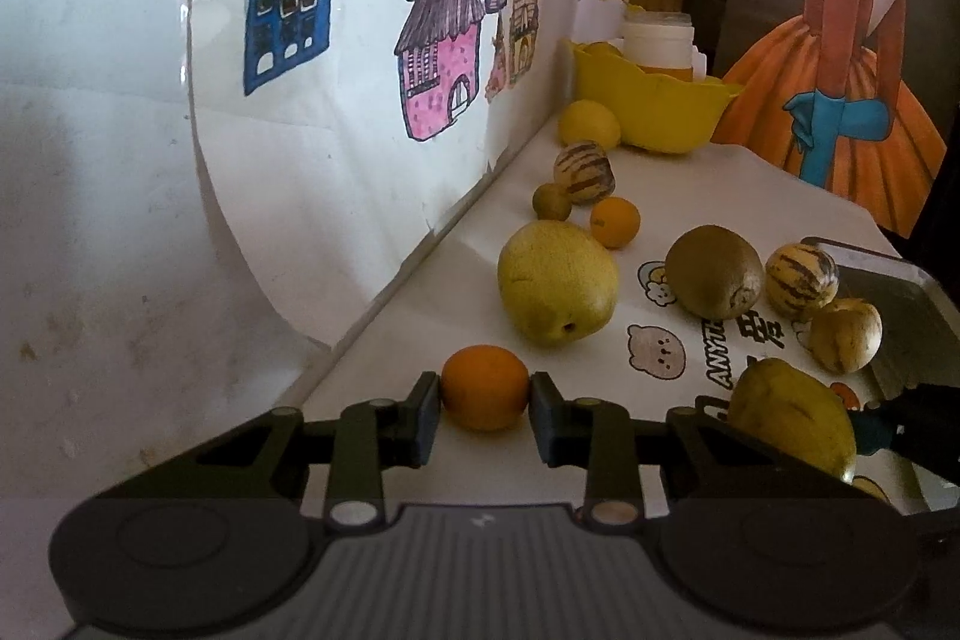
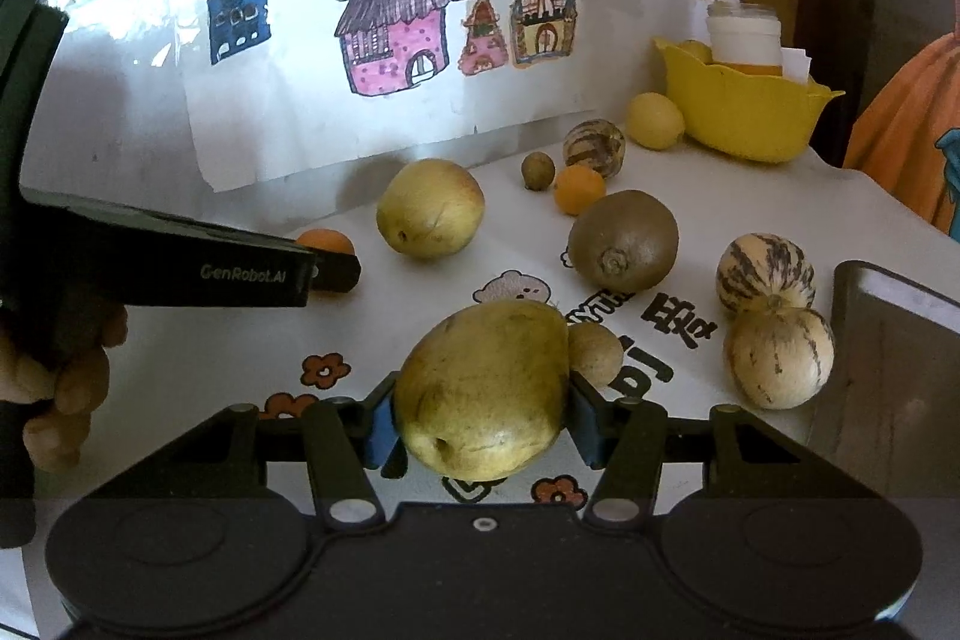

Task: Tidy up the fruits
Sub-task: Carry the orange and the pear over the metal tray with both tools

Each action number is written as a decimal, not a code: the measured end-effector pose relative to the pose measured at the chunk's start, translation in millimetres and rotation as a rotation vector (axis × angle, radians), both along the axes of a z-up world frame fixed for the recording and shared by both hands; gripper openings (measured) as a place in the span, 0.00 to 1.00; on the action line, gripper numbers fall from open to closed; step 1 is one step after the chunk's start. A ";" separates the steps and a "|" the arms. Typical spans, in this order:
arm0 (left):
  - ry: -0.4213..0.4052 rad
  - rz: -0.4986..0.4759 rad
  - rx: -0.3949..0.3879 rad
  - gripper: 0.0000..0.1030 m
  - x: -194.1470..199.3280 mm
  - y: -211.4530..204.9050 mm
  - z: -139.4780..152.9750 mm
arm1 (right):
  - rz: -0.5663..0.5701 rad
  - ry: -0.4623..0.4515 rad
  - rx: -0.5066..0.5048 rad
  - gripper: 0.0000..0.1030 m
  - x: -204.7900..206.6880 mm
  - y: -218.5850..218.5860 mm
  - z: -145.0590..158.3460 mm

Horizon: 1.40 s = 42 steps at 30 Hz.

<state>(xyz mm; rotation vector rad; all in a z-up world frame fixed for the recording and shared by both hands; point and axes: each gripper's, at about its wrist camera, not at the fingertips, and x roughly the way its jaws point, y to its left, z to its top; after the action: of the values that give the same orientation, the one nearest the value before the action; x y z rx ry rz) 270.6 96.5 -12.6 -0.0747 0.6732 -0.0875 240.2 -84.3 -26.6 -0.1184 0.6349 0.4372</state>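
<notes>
A small orange fruit (image 1: 485, 391) sits low over the white printed tablecloth (image 1: 420, 316) next to the wall, and my left gripper (image 1: 485, 395) is shut on it, a pad pressing each side. In the right wrist view the same left gripper (image 2: 336, 271) reaches in from the left with the orange fruit (image 2: 324, 241) at its tip. My right gripper (image 2: 485, 418) is shut on a yellow-green pear (image 2: 483, 388), blue pads against both flanks. That pear (image 1: 792, 415) also shows at the lower right of the left wrist view.
Loose on the cloth lie a second large pear (image 2: 429, 208), a kiwi (image 2: 624, 241), two striped melons (image 2: 765, 271), a small orange (image 2: 579, 189) and a lemon (image 2: 654, 119). A yellow bowl (image 2: 744, 112) stands at the back. A metal tray (image 2: 888, 352) lies at the right. A person's hand (image 2: 66, 382) holds the left gripper.
</notes>
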 end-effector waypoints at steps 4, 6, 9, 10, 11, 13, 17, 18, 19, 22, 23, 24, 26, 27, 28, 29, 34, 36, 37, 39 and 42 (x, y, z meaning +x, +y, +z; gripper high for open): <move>-0.013 -0.014 -0.012 0.33 -7.1 -1.0 1.3 | -0.005 0.010 0.029 0.55 0.5 -4.9 0.2; -0.022 -0.016 -0.014 0.33 -12.0 -2.9 3.2 | -0.008 0.006 0.043 0.55 -1.0 -8.2 1.1; -0.028 -0.017 -0.025 0.33 -17.9 -5.4 6.1 | -0.011 -0.008 0.074 0.55 -5.5 -14.8 3.3; -0.029 -0.018 -0.028 0.33 -19.3 -7.1 7.2 | -0.011 -0.014 0.079 0.55 -7.4 -16.4 3.9; -0.030 -0.019 -0.030 0.33 -20.6 -8.6 8.1 | -0.013 -0.020 0.082 0.55 -9.7 -18.0 4.7; -0.031 -0.024 -0.026 0.33 -22.7 -13.1 10.0 | -0.016 -0.029 0.094 0.55 -13.5 -22.5 5.9; -0.040 -0.034 -0.024 0.33 -27.6 -22.7 15.2 | -0.033 -0.039 0.136 0.55 -19.9 -35.7 8.2; -0.043 -0.036 -0.024 0.33 -28.6 -25.0 16.7 | -0.037 -0.043 0.148 0.55 -21.6 -39.8 8.7; -0.047 -0.039 -0.024 0.33 -30.2 -28.0 18.8 | -0.042 -0.049 0.160 0.55 -23.9 -44.0 9.6; -0.055 -0.050 -0.022 0.33 -34.2 -37.4 25.2 | -0.057 -0.072 0.189 0.55 -31.6 -58.4 16.1; -0.057 -0.055 -0.020 0.33 -34.7 -41.2 27.3 | -0.063 -0.079 0.195 0.55 -34.2 -64.0 19.1; -0.058 -0.060 -0.019 0.33 -34.5 -45.6 29.5 | -0.069 -0.088 0.201 0.55 -36.8 -70.4 22.6; -0.062 -0.074 -0.018 0.33 -34.5 -56.9 34.4 | -0.084 -0.103 0.205 0.55 -41.1 -83.6 29.6; -0.063 -0.081 -0.019 0.33 -34.1 -62.2 36.6 | -0.093 -0.109 0.206 0.55 -42.5 -91.5 33.6; -0.064 -0.090 -0.022 0.33 -33.2 -68.6 39.2 | -0.103 -0.112 0.208 0.55 -43.4 -100.5 37.6; -0.066 -0.099 -0.025 0.33 -32.1 -75.3 41.9 | -0.113 -0.114 0.210 0.55 -43.8 -109.9 41.3; -0.088 -0.157 -0.039 0.33 -25.0 -116.6 52.9 | -0.154 -0.130 0.182 0.55 -38.2 -159.8 55.6; -0.097 -0.176 -0.054 0.33 -21.7 -132.9 54.8 | -0.165 -0.137 0.155 0.55 -31.9 -181.8 59.7; -0.100 -0.189 -0.068 0.33 -19.2 -141.4 55.4 | -0.172 -0.143 0.140 0.55 -29.4 -191.8 60.3; -0.099 -0.216 -0.087 0.33 -11.9 -159.5 54.7 | -0.195 -0.168 0.091 0.55 -21.6 -210.8 61.1; -0.093 -0.253 -0.084 0.33 0.9 -185.4 50.7 | -0.221 -0.191 0.050 0.55 -6.3 -237.3 57.9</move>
<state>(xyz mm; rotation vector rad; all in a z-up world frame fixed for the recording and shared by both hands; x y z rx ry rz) 271.4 -88.9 38.1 -0.0660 0.5833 -0.3606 233.9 -321.6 31.3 -0.0410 0.4427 0.2249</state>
